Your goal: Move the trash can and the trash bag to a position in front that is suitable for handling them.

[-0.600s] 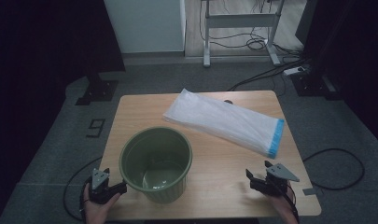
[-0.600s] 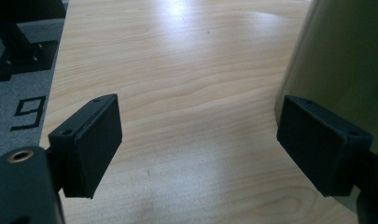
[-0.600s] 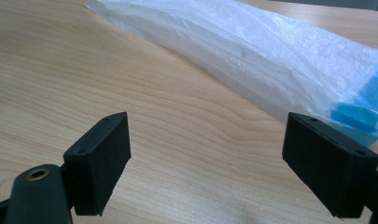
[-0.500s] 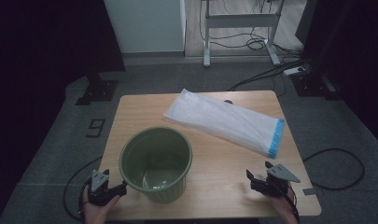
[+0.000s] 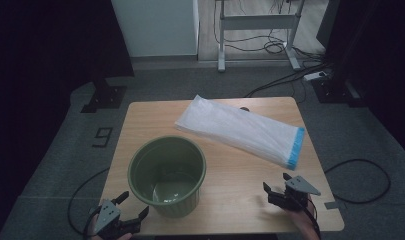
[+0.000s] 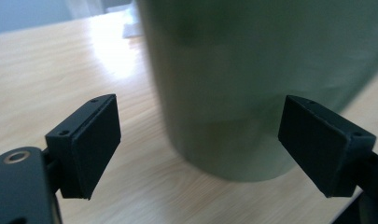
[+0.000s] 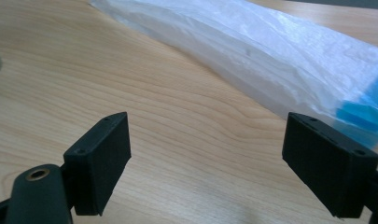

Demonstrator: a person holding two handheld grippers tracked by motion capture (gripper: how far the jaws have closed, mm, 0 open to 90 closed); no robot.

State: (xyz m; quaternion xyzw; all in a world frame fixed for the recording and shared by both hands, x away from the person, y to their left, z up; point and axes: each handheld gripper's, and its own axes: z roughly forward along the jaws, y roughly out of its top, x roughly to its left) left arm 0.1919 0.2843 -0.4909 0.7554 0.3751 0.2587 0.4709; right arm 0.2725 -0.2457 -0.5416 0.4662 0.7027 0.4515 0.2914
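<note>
In the high view I see my left gripper (image 5: 132,209) at the lower left of the frame, at the near edge of the table (image 5: 230,177), its fingers (image 6: 88,142) spread wide with nothing between them. The green bucket (image 5: 168,175) stands upright just beside it, in the lower middle of the frame. In the left gripper view the bucket's wall (image 6: 266,88) fills the upper right, close ahead of the fingers but not touching either one.

My right gripper (image 5: 276,185) sits at the lower right of the high view, low over the wood, its fingers (image 7: 100,161) also wide apart and holding nothing. The white plastic bag (image 5: 240,131) with a blue end lies flat across the upper right part of the table, slanting down towards the right. In the right gripper view the bag (image 7: 252,51) runs across the top of the frame, its blue end just above the right-hand finger; I cannot tell whether they touch.
</note>
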